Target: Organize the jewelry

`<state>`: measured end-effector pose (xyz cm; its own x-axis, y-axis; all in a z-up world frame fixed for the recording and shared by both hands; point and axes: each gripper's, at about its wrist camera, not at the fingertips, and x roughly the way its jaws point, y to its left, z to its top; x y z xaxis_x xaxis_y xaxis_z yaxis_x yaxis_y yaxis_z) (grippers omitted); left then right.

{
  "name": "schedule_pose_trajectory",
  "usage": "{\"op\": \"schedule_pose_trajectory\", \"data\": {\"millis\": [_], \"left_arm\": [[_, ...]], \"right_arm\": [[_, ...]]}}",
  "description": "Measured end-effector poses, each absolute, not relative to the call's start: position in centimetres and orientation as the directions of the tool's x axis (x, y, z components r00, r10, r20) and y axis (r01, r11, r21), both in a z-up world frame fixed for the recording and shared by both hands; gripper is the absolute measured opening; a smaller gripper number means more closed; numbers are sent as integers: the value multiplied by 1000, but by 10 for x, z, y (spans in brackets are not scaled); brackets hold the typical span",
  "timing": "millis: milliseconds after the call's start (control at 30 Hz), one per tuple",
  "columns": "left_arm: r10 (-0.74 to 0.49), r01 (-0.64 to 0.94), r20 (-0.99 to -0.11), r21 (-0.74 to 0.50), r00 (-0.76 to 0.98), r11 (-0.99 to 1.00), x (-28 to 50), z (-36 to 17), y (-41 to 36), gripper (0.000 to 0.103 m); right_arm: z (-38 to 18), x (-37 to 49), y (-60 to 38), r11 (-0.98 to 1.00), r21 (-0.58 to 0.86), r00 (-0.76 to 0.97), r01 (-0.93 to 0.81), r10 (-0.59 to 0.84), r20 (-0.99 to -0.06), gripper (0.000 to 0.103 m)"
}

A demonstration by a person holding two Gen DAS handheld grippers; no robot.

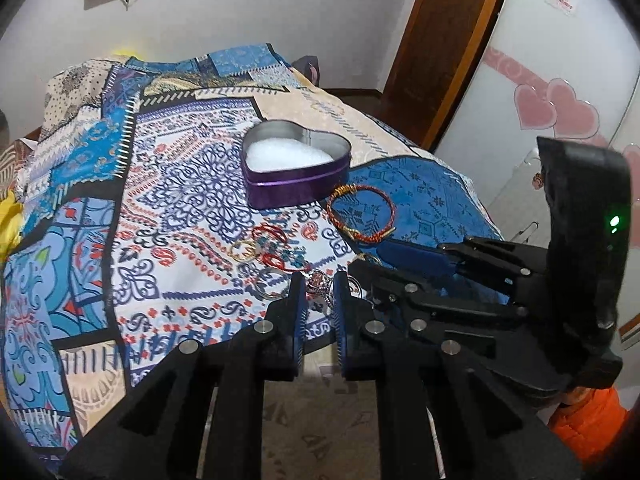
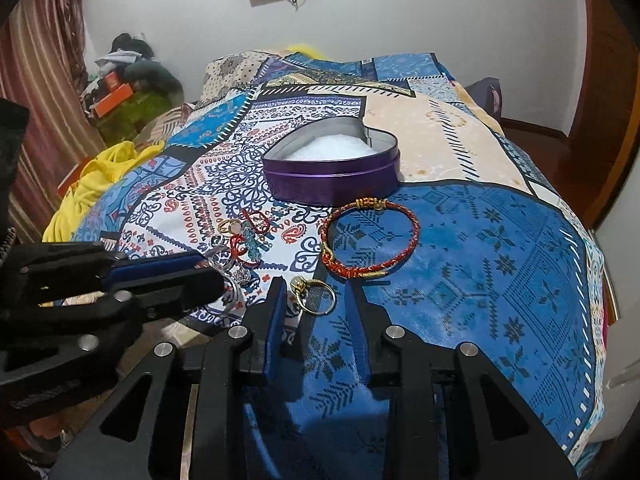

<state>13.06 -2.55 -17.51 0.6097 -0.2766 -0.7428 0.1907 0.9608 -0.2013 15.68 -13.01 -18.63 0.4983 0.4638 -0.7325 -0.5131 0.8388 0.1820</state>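
A silver ring with a pink stone [image 1: 319,282] sits between the blue pads of my left gripper [image 1: 320,286], which is shut on it just above the patterned cloth [image 1: 180,184]. In the right wrist view a gold ring [image 2: 316,294] lies on the cloth between the fingers of my right gripper [image 2: 316,290]. Its bead is close to the left finger and a gap shows on the right side. A purple heart-shaped tin [image 2: 332,184] with white padding stands open behind. A red and gold braided bracelet [image 2: 352,272] lies in front of the tin. The two grippers are side by side.
Several small red, gold and teal rings and earrings [image 1: 272,248] lie in a cluster left of the bracelet. The cloth drops off at the near edge under both grippers. A yellow garment [image 2: 100,176] lies at the left edge. An orange sleeve [image 1: 588,420] shows behind the right gripper.
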Motion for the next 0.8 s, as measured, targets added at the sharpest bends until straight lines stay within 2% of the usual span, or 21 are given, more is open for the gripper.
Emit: {"op": "schedule_pose_trajectory", "data": {"millis": [100, 167, 300, 333, 367, 800], "left_arm": [[-269, 184, -736, -197, 622, 963, 130, -172, -22, 12], [-263, 178, -732, -195, 628, 965, 130, -170, -21, 12], [-256, 166, -725, -195, 639, 967, 129, -167, -19, 12], [-253, 165, -723, -193, 642, 967, 129, -165, -19, 12], [-250, 163, -720, -190, 647, 968, 128, -163, -18, 12], [-223, 149, -675, -168, 703, 975, 126, -140, -14, 12]], "right_arm": [[-188, 156, -128, 836, 178, 498, -519, 465, -732, 26], [-187, 156, -127, 834, 178, 495, -522, 466, -733, 21], [-186, 156, -128, 832, 184, 496, -524, 473, -728, 18], [-186, 156, -129, 830, 189, 494, -525, 478, -726, 15], [-185, 156, -129, 824, 201, 484, -530, 489, -726, 6], [-162, 148, -138, 835, 192, 543, -515, 491, -681, 6]]}}
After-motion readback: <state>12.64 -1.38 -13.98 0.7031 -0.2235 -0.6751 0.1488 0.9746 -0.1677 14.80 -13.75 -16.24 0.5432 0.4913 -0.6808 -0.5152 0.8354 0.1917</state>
